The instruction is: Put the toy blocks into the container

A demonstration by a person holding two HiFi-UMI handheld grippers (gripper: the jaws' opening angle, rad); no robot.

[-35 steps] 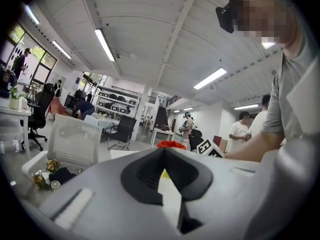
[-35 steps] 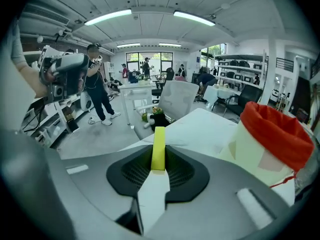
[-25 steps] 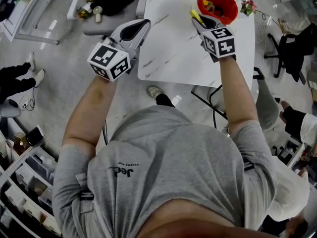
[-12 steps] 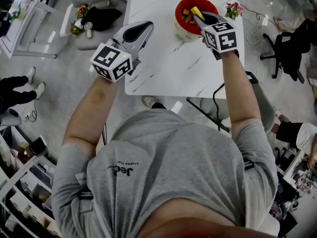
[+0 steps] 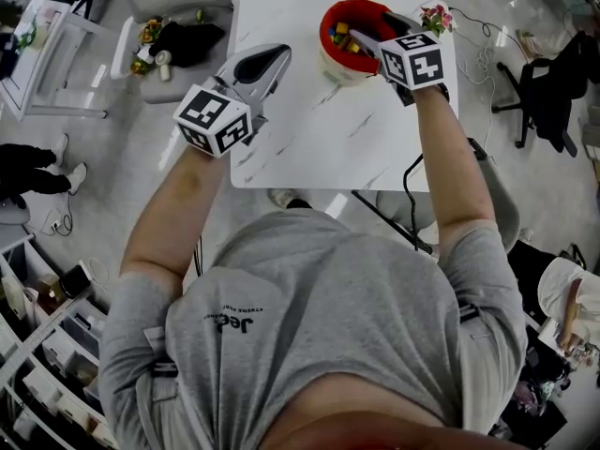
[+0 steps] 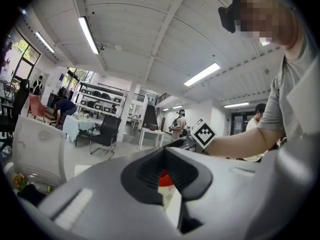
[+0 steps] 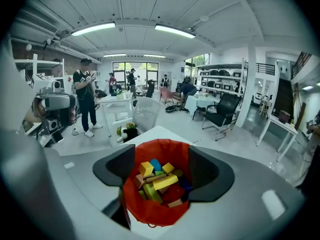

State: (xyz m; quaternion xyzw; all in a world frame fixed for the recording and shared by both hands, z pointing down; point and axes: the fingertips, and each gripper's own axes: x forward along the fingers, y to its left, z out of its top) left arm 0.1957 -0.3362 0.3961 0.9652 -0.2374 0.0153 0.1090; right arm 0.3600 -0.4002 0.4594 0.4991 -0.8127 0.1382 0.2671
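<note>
Right tool [image 5: 367,37] just popped its jaws wide, empty, with the blocks [image 7: 156,180] piled in the container [image 7: 150,211] right under its tips. Left tool [image 5: 272,59] is pinched shut, empty, off beside it.

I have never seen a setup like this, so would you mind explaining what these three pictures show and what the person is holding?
A person wears a head camera and holds a two-jaw gripper in each hand; the marked cubes belong to those. The head view looks down on the arms and a white table. The other two views come from cameras riding on each gripper, looking along its jaws. On the table stands a red container holding coloured toy blocks. The right gripper hangs over it; its jaws have just been opening and grip nothing. The left gripper, off to the left, is shut and empty.
</note>
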